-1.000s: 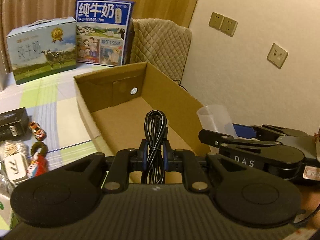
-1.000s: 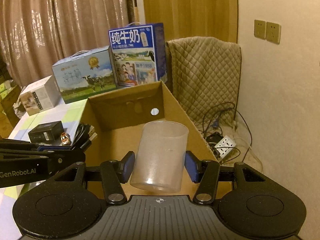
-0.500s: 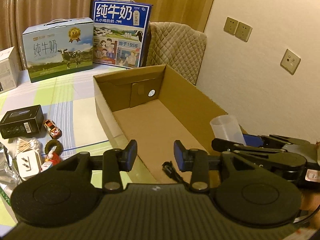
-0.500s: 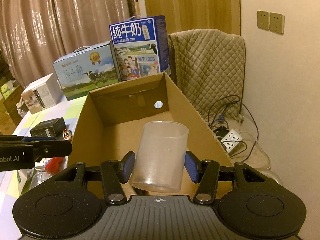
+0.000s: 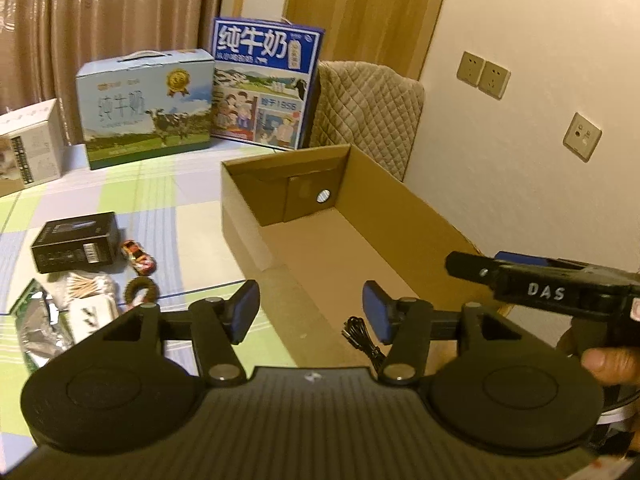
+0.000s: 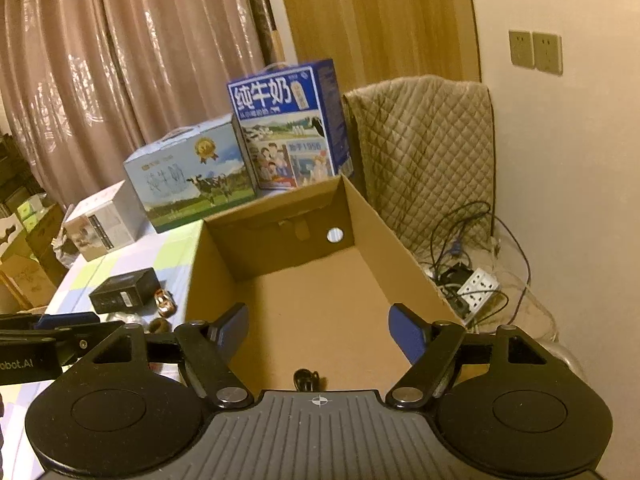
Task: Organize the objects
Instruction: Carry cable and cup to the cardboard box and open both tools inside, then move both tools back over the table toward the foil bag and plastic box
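Peeking past tool housing: black cable (image 5: 362,340) | mostly hidden, probably coiled

cardboard box (image 5: 400,216): matt brown corrugated paper | milk carton (image 5: 264,84): glossy printed card | chair cover (image 6: 420,148): quilted cloth | fingers (image 5: 244,312): blue rubbery pads | cable (image 5: 360,336): black plastic

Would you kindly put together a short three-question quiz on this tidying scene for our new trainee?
1. True or false: the left gripper is clamped on the black cable.
2. Where does the black cable lie?
A) on the checked cloth
B) inside the cardboard box
C) on the blue milk carton
3. Fill in: the toy car sits beside the black ____ on the cloth.

Key:
1. False; its jaws have just been opening, with nothing between them.
2. B
3. box
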Demonstrator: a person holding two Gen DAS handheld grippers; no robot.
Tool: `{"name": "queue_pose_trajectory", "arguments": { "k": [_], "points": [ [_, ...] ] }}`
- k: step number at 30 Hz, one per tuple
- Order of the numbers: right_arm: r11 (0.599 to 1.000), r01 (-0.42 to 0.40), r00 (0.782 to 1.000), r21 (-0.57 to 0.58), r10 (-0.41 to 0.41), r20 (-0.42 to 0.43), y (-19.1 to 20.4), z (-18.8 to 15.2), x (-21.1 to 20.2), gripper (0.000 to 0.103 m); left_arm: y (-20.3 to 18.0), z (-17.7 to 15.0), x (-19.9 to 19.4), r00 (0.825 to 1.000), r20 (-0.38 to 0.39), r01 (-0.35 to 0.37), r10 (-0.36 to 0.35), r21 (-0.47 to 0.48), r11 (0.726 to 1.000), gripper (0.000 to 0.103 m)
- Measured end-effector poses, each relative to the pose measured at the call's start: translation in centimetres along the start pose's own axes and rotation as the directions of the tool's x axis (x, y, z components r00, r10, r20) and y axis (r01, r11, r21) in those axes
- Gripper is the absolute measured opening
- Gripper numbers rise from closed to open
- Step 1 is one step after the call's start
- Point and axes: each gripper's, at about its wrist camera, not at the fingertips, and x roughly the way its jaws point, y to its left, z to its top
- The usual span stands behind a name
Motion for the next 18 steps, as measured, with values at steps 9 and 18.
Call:
{"name": "queue_pose_trajectory", "arguments": {
  "k": [9, 18],
  "points": [
    [0.996, -0.054, 0.997, -0.068, 0.057, 0.054, 5.9, 1.0, -3.9, 0.075, 3.0, -0.5, -6.2, 0.997, 0.057, -0.049, 0.05, -0.029, 0.998, 0.064],
    [0.981, -0.14, 0.987, -0.134, 0.15, 0.065, 12.0, 0.4, -5.5, 0.077, 8.2, -1.4, -13.3, 0.977, 0.114, -0.171, 0.178, -0.066, 0.983, 0.085]
  ]
}}
